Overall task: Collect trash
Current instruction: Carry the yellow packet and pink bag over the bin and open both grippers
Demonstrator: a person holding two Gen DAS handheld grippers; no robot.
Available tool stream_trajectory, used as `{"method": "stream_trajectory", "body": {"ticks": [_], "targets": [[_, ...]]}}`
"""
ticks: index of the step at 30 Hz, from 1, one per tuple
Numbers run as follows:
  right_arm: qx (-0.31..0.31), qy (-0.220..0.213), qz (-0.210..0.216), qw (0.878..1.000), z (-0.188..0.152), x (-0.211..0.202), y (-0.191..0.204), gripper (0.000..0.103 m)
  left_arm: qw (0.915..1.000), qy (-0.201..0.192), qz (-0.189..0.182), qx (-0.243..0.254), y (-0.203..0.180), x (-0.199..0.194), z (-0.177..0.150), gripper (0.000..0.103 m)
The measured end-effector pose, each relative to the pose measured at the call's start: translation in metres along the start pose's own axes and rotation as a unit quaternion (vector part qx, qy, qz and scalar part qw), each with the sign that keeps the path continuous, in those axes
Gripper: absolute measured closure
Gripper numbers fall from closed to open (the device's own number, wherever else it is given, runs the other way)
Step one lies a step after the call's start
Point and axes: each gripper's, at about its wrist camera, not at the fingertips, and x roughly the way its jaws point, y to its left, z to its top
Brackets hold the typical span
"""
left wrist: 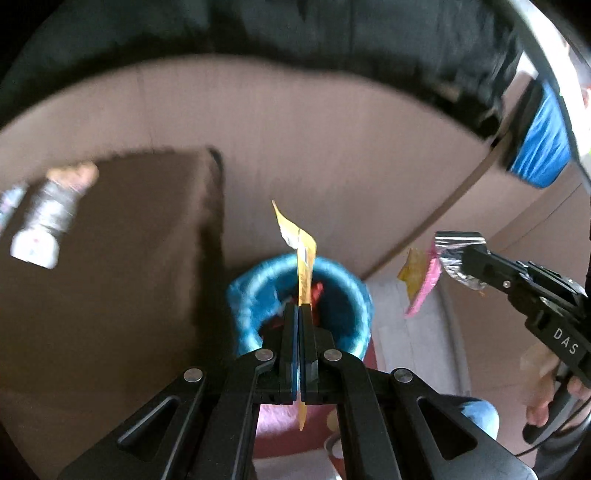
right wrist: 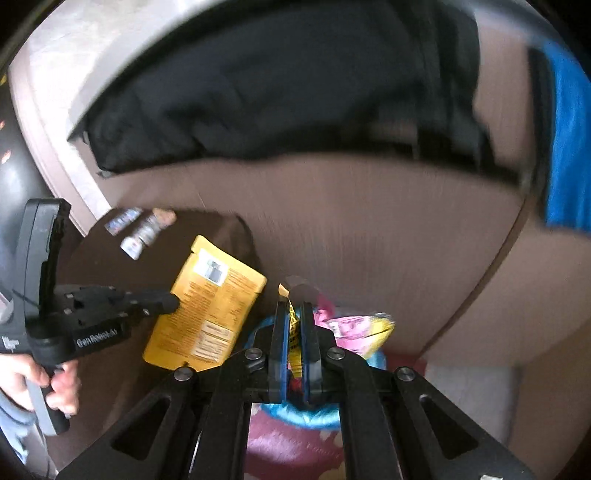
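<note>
Left wrist view: the left gripper [left wrist: 299, 314] rises from the bottom center, its fingers [left wrist: 289, 332] pressed together on a yellow pouch [left wrist: 304, 266] seen edge-on as a thin strip. The strip stands up above the fingertips and also pokes out below them. Directly behind it, at center, sits a bin lined with a blue bag [left wrist: 243, 306]; red scraps [left wrist: 317, 290] lie inside, partly blocked by the fingers. On the left a dark brown surface [left wrist: 122, 258] carries a smeared white and grey bottle [left wrist: 44, 221], too blurred to read. At the right edge the right gripper [left wrist: 466, 258] reaches in, its fingers clamped on a crumpled wrapper [left wrist: 428, 280] of pink, yellow and silver foil that hangs beside the bin. A blue cloth [left wrist: 541, 147] shows at upper right, and dark fabric [left wrist: 258, 26] spans the top.

Right wrist view: the right gripper [right wrist: 294, 314] fills the bottom center, its fingers [right wrist: 281, 339] closed on the wrapper [right wrist: 354, 328], whose pink and yellow body spills to the right of the fingertips. The blue bag [right wrist: 306, 415] is mostly hidden beneath the fingers; only slivers show. At left the left gripper [right wrist: 173, 301] comes in sideways, gripping the yellow pouch [right wrist: 207, 306], whose printed face with a label is turned to the camera. A hand [right wrist: 55, 384] wraps its handle at lower left. Behind, on the brown surface [right wrist: 110, 266], two small items [right wrist: 142, 232] are blurred beyond telling. The blue cloth [right wrist: 569, 147] is cut off by the right edge.
</note>
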Motion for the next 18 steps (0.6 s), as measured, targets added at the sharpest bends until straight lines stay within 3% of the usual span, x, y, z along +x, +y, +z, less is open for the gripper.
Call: {"method": "stream_trajectory", "body": {"ticks": [7,10,11,13,16,18], "targets": [[0.049,0.067,0.017,0.996,-0.031,0.074,-0.026,0.098,0.9985,0.052,0.013,-0.007,0.003,0.063,0.000,0.103],[0.057,0.087,0.016,0.994,-0.043,0.094,-0.032,0.093,0.9969,0.077,0.009,-0.008,0.005,0.082,0.002,0.098],[0.062,0.095,0.021,0.993,-0.047,0.100,-0.035,0.093,0.9970,0.076,0.015,0.004,0.002,0.084,0.003,0.094],[0.072,0.105,0.030,0.991,-0.051,0.109,-0.038,0.090,0.9973,0.070,0.013,0.017,-0.005,0.085,0.003,0.067],[0.073,0.110,0.036,0.991,-0.056,0.115,-0.041,0.073,0.9980,0.063,0.004,0.010,-0.007,0.083,0.004,0.062],[0.073,0.107,0.033,0.991,-0.056,0.114,-0.041,0.073,0.9987,0.049,0.008,0.011,-0.006,0.076,0.006,0.062]]}}
